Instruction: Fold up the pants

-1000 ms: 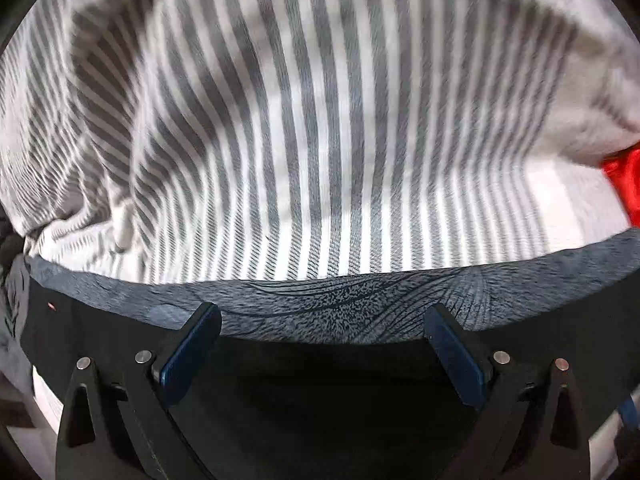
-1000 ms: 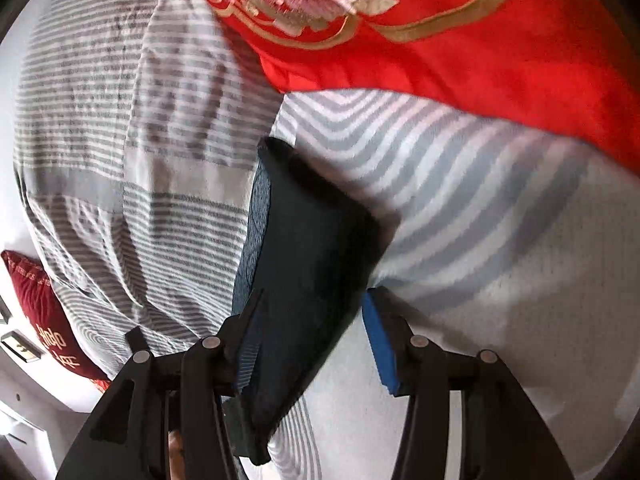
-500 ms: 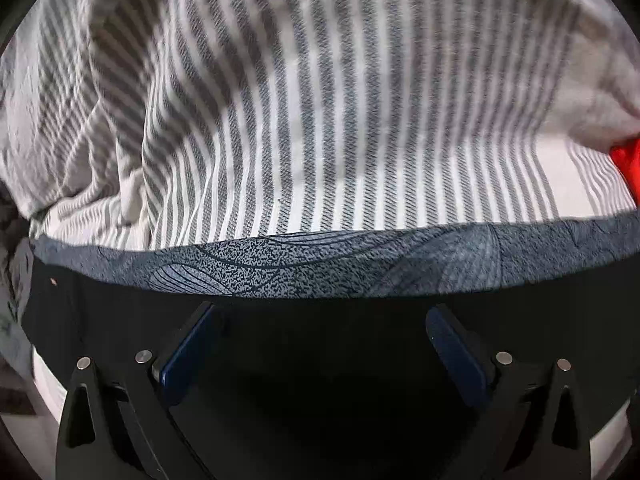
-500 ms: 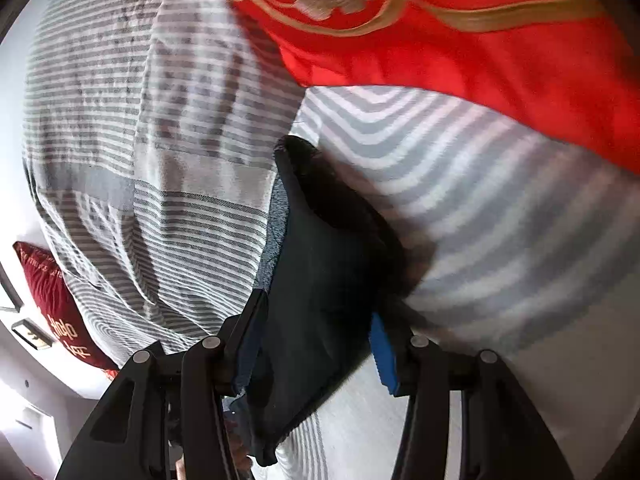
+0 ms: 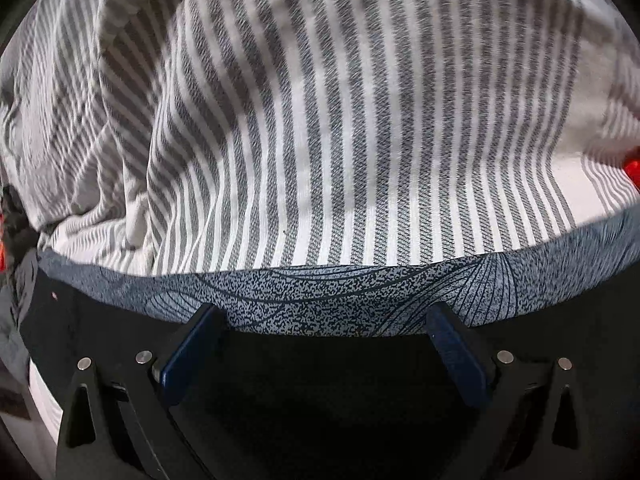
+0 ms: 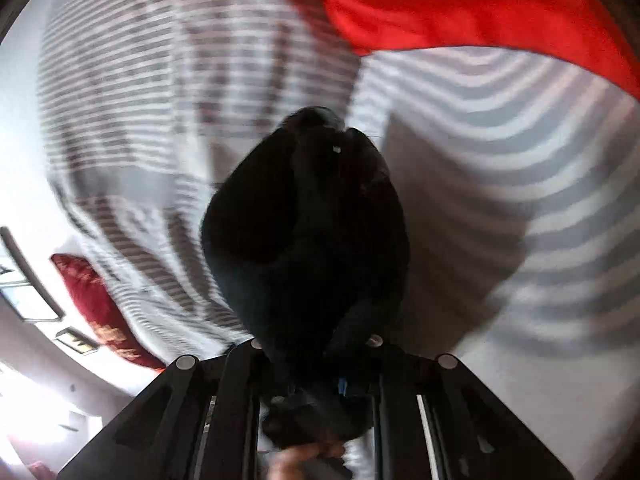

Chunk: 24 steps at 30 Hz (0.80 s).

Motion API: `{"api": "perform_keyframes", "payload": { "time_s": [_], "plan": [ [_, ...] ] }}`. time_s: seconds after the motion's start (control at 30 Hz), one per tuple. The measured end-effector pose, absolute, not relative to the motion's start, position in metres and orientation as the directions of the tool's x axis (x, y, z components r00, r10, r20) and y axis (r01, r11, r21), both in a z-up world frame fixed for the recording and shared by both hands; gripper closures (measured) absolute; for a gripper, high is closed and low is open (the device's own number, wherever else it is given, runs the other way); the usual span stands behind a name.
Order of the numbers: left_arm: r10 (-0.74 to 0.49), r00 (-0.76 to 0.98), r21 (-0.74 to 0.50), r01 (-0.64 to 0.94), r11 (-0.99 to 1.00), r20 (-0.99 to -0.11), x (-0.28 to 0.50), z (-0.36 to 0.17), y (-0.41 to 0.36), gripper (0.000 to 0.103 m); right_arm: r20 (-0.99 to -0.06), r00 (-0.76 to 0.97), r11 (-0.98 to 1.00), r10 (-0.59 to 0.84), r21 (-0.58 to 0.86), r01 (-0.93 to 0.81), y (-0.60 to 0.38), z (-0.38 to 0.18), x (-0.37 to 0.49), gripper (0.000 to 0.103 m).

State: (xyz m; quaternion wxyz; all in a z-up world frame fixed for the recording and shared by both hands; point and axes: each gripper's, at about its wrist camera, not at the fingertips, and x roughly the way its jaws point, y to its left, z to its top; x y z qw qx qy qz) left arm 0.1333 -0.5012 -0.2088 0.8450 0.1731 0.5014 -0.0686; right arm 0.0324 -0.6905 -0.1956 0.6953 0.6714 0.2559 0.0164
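The pants [image 5: 320, 304] are dark with a blue-grey patterned band and lie across the striped bedding in the left wrist view. My left gripper [image 5: 324, 332] is open, its blue pads [image 5: 188, 352] spread wide over the pants' band and dark fabric. In the right wrist view my right gripper [image 6: 316, 368] is shut on a bunched dark part of the pants [image 6: 308, 232], which bulges out in front of the fingers and hides their tips.
A grey and white striped bed cover [image 5: 320, 120] fills both views [image 6: 160, 120]. A red embroidered cushion or blanket [image 6: 480, 12] lies at the far side. A dark red pillow [image 6: 96, 308] sits at the bed's left edge, near a wall.
My right gripper has closed on the pants and bunched the fabric; the view shifted and blurred. My left gripper stays open over the band, with little movement.
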Motion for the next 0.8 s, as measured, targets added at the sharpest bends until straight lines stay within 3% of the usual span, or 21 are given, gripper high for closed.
{"api": "perform_keyframes", "payload": {
  "time_s": [0.23, 0.43, 0.63, 0.8],
  "plan": [
    [-0.033, 0.433, 0.117, 0.314, 0.942, -0.901, 0.142, -0.211, -0.483, 0.000, -0.299, 0.856, 0.200, 0.421, 0.952, 0.234, -0.642, -0.139, 0.061, 0.088],
    [-0.108, 0.346, 0.023, 0.355, 0.935, -0.932, 0.162, -0.202, -0.450, 0.000, -0.347, 0.816, 0.313, 0.464, 0.925, 0.215, -0.590, -0.114, 0.092, 0.088],
    [-0.112, 0.415, 0.014, 0.289, 0.957, -0.903, 0.180, -0.163, -0.358, 0.000, -0.453, 0.750, 0.453, 0.483, 0.862, 0.229, -0.532, -0.108, 0.120, 0.088],
    [-0.031, 0.416, 0.064, 0.212, 0.975, -0.909, 0.194, -0.157, -0.274, 0.000, -0.641, 0.642, 0.682, 0.421, 0.690, 0.242, -0.464, -0.118, 0.149, 0.088]
  ]
}}
